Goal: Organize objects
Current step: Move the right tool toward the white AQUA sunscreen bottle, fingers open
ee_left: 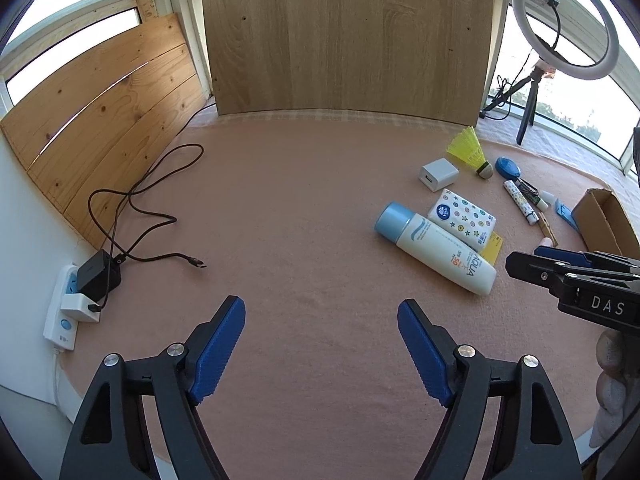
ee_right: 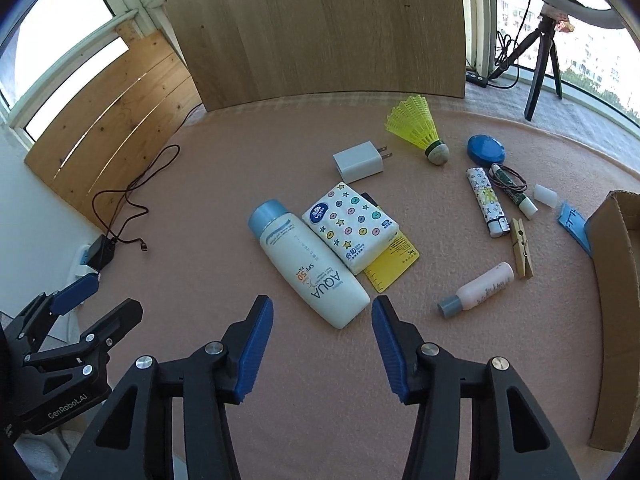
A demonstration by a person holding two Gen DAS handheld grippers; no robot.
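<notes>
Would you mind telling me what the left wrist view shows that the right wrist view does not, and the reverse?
Only the left wrist view shows the white power strip by the wall and the whole ring light. Only the right wrist view shows the small pink bottle in full. Both share the sunscreen bottle, tissue pack, white charger, yellow shuttlecock and cardboard box.

"AQUA" and "SPF 50" on sunscreen bottle (ee_right: 308, 268), "DAS" on right tongs (ee_left: 532, 258) (side plate), "GenRobot.AI" on left tongs (ee_right: 100, 300)
</notes>
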